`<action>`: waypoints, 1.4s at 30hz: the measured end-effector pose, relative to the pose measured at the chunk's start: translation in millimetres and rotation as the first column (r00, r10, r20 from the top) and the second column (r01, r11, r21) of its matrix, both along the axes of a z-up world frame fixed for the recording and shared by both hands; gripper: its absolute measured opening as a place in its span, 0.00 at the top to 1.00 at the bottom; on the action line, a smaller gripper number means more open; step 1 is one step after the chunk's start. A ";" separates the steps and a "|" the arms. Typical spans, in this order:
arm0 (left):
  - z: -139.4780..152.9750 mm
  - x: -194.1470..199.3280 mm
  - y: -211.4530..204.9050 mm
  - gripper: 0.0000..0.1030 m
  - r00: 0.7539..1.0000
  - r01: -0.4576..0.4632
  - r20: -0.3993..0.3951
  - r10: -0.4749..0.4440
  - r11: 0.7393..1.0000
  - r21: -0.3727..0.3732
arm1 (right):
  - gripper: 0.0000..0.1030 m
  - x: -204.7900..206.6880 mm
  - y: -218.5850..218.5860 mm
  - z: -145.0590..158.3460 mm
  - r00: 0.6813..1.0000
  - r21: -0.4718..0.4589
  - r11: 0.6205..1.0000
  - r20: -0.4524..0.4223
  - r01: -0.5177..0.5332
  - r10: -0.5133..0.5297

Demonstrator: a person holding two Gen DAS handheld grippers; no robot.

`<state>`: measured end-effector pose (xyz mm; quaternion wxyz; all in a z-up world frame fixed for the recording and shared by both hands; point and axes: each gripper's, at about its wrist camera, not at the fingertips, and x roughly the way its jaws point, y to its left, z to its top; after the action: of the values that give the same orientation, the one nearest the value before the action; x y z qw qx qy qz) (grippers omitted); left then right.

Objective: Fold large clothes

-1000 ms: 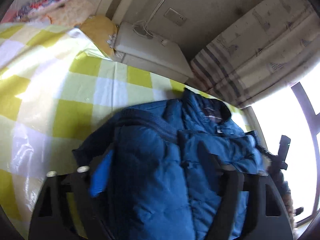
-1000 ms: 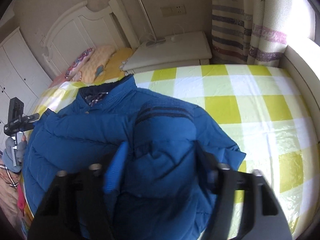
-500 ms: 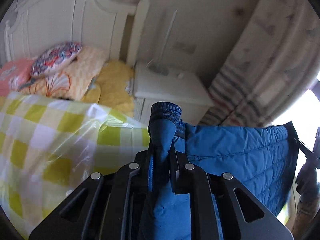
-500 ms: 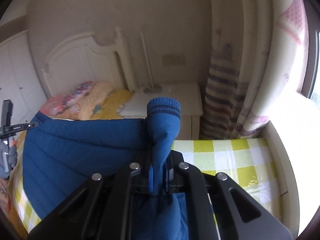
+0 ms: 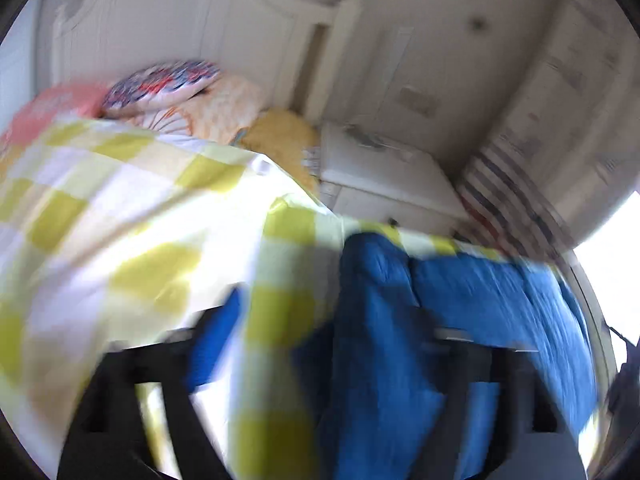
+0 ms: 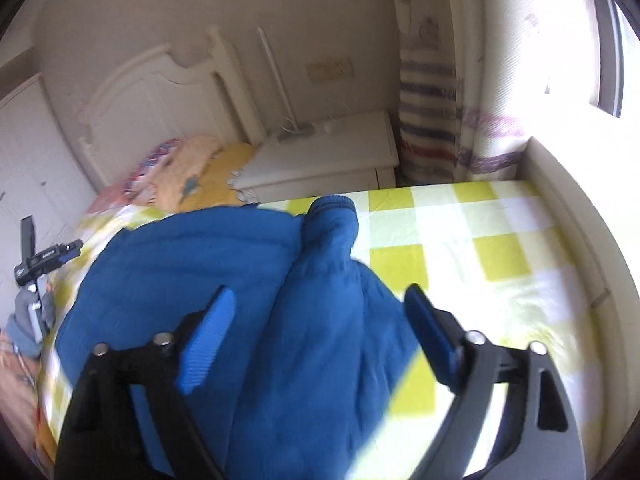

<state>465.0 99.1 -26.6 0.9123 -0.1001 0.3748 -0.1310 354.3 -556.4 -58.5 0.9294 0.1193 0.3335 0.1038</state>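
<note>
A blue padded jacket lies on the yellow-and-white checked bed cover. One of its sleeves runs forward between the blue pads of my right gripper. Those jaws are opening and stand clear of the cloth on both sides. The left wrist view is motion-blurred. It shows the jacket with another sleeve lying between the jaws of my left gripper. They too are opening, and no pad presses on the sleeve.
A white nightstand stands beyond the bed, with a striped curtain to its right. Pillows lie against the white headboard. A black camera-like device is at the bed's left side. Bare cover lies right of the jacket.
Half a second ago both grippers were shut on raised sleeve cuffs. Both have let go and spread wide. The sleeves and jacket have dropped onto the bed.
</note>
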 end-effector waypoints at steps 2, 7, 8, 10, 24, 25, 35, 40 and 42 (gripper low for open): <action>-0.6 -46.3 9.2 0.07 0.995 0.094 0.012 -0.094 0.995 -0.020 | 0.14 -49.1 -9.0 -5.9 0.999 -0.017 0.999 0.025 -0.034 0.035; -21.1 -122.2 16.9 0.07 0.974 0.224 -0.014 -0.227 0.970 -0.095 | 0.14 -121.7 -7.8 -47.7 0.987 0.030 0.986 -0.008 -0.163 0.163; -28.0 -132.1 14.3 0.07 0.970 0.240 -0.024 -0.243 0.967 -0.087 | 0.14 -125.3 -4.1 -53.2 0.983 0.031 0.983 -0.022 -0.180 0.181; -40.2 -135.3 10.3 0.07 0.971 0.234 -0.034 -0.237 0.970 -0.069 | 0.14 -126.2 7.2 -64.2 0.980 0.022 0.981 -0.045 -0.192 0.193; -68.7 -116.8 -43.4 0.37 0.964 0.250 -0.060 -0.259 0.960 -0.130 | 0.50 -124.5 39.9 -68.6 0.993 -0.056 0.992 0.013 -0.116 0.117; -67.6 -118.7 -41.2 0.45 0.964 0.245 -0.070 -0.257 0.959 -0.142 | 0.57 -125.5 40.0 -69.6 0.994 -0.046 0.993 0.013 -0.112 0.112; -55.6 -255.2 -3.3 0.70 0.938 0.321 -0.098 -0.333 0.939 -0.119 | 0.71 -224.8 61.4 -66.7 0.987 -0.049 0.986 -0.005 -0.160 0.160; -62.1 -328.9 16.2 0.69 0.943 0.305 -0.091 -0.319 0.942 -0.144 | 0.70 -311.8 75.5 -73.9 0.980 -0.043 0.979 0.000 -0.200 0.200; -64.6 -350.6 19.8 0.69 0.948 0.295 -0.075 -0.308 0.944 -0.149 | 0.69 -334.2 75.8 -78.8 0.981 -0.023 0.981 0.007 -0.192 0.192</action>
<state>114.5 118.9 -91.1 0.8532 -0.1098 0.4200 -0.2892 20.1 -480.6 -137.3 0.9179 0.0759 0.3403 0.1896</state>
